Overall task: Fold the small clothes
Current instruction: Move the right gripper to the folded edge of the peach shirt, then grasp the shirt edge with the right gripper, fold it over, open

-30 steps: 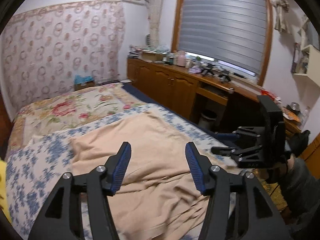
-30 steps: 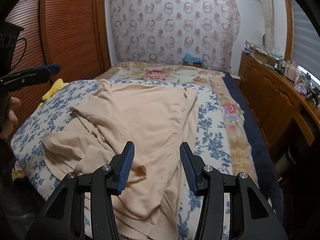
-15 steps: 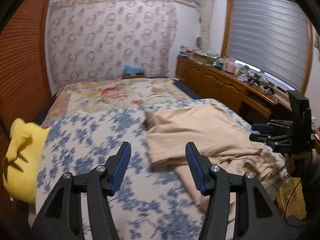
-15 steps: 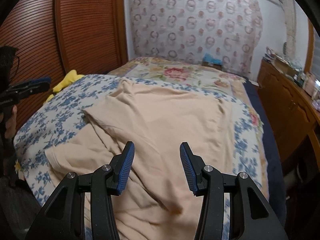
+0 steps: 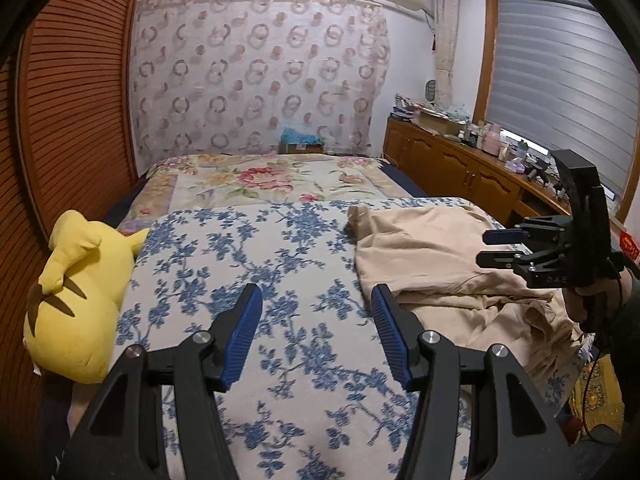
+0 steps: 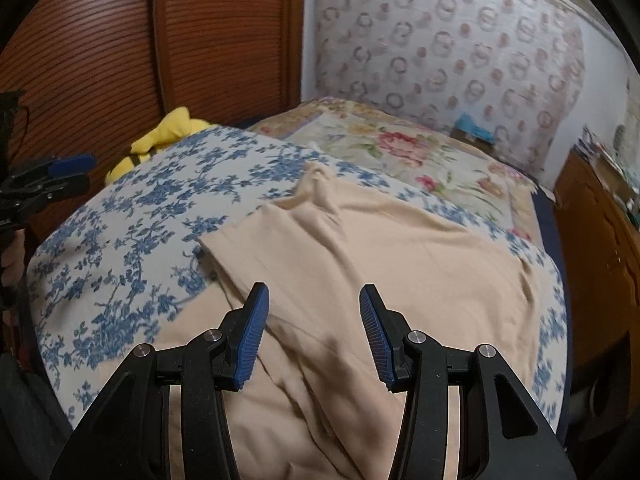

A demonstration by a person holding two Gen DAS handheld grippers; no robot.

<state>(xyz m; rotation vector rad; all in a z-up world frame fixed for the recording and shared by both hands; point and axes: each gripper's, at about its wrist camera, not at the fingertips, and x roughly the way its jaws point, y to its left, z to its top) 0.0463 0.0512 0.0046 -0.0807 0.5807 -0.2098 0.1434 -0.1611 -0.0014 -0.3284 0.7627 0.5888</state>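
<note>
My left gripper point(image 5: 316, 332) has swung off the beige garment point(image 6: 384, 264) onto bare bed point(image 5: 248, 248) (both grippers' fingers part-open, empty); the rumpled near folds risk snagging a double layer.

The beige garment point(image 6: 360, 280) runs under the right gripper point(image 6: 314, 336) and out past the bottom edge of the right wrist view. The blue-flowered bedspread point(image 6: 132, 240) looks smeared there. The small items point(image 5: 480, 136) on the cabinet under the window are too small to identify. The yellow plush toy point(image 6: 160, 140) is half hidden behind the bed's far left edge.
</note>
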